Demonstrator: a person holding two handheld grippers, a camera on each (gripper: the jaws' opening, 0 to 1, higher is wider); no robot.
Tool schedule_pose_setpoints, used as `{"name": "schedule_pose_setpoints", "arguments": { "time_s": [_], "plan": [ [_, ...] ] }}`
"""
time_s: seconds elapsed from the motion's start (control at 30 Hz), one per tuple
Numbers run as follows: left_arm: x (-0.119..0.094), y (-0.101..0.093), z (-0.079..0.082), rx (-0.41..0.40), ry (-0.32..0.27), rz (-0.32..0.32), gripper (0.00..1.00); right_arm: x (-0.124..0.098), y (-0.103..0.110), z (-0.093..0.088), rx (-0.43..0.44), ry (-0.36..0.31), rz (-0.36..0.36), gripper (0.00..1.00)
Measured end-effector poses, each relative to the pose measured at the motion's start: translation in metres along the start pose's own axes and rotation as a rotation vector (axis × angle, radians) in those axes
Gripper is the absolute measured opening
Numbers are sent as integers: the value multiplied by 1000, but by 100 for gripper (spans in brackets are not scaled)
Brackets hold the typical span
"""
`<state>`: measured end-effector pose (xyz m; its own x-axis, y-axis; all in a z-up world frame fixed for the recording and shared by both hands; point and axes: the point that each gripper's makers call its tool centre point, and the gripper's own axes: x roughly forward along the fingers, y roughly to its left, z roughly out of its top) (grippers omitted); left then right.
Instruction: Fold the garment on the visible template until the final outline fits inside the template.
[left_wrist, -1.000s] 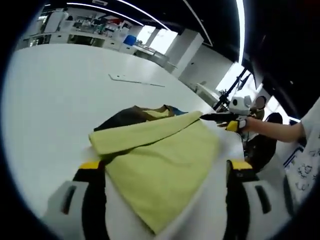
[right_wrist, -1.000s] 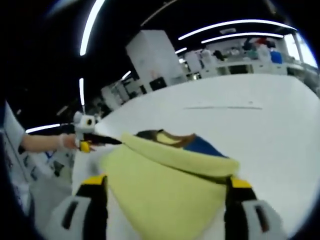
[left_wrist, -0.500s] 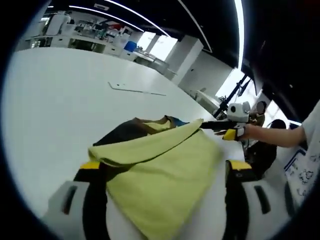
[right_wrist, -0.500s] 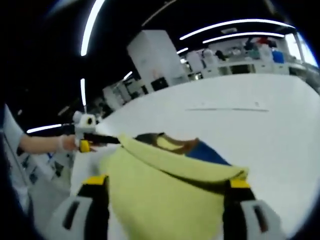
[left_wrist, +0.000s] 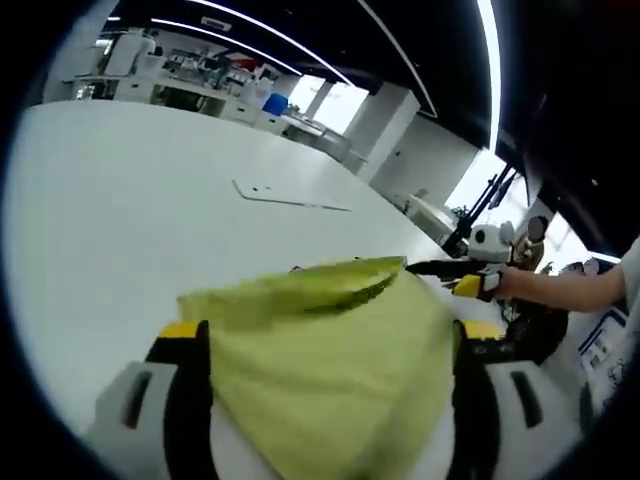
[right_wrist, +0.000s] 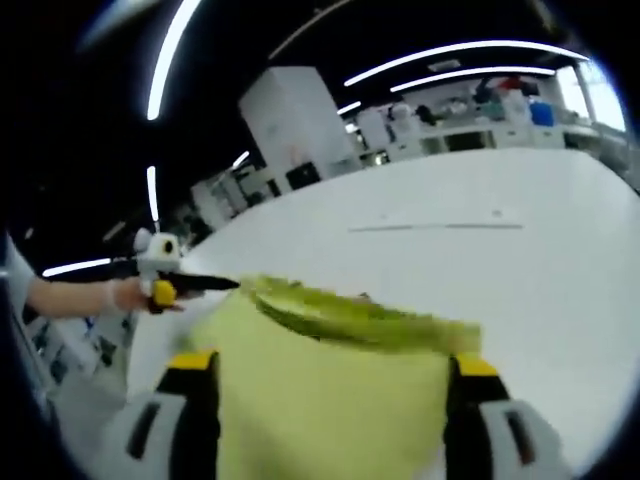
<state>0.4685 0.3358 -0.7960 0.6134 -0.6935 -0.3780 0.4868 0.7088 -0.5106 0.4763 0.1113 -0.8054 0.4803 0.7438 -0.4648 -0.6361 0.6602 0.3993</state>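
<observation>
Left gripper view has the white surface (left_wrist: 120, 200) running off toward 12 o'clock, bare but for a thin pale outline, probably the template (left_wrist: 290, 196), lying well beyond the cloth at about 12 o'clock. Next in size, the yellow-green garment (left_wrist: 320, 350) is lifted off the surface and hangs as a broad sheet between the two grippers, its top edge a long axis running from 9 o'clock to 2 o'clock. The left gripper (left_wrist: 325, 340) has its jaws standing wide apart at either side of the sheet, though cloth covers the space between them, so I cannot tell whether they pinch it. At 3 o'clock the right gripper (left_wrist: 445, 268) pinches the far corner of that edge. Right gripper view mirrors this: the garment (right_wrist: 330, 380) fills the space between its own jaws, the left gripper (right_wrist: 215, 284) grips the opposite corner at 9 o'clock, and the template line (right_wrist: 435, 227) lies ahead at 12 o'clock. The fold therefore likely goes forward, both corners carried evenly toward the outline.
</observation>
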Motion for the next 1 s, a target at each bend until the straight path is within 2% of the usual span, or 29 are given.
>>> {"name": "schedule_pose_setpoints", "arguments": {
  "time_s": [0.53, 0.8, 1.0],
  "plan": [
    [-13, -14, -11, 43, 33, -12, 97, -9, 2, -3, -31, 10, -1, 94],
    [-29, -25, -20, 69, 47, -10, 94, -27, 2, -11, -23, 5, -20, 93],
    [-48, -23, -32, 68, 53, -3, 86, -51, 1, -17, -21, -21, -56, 87]
  ]
}}
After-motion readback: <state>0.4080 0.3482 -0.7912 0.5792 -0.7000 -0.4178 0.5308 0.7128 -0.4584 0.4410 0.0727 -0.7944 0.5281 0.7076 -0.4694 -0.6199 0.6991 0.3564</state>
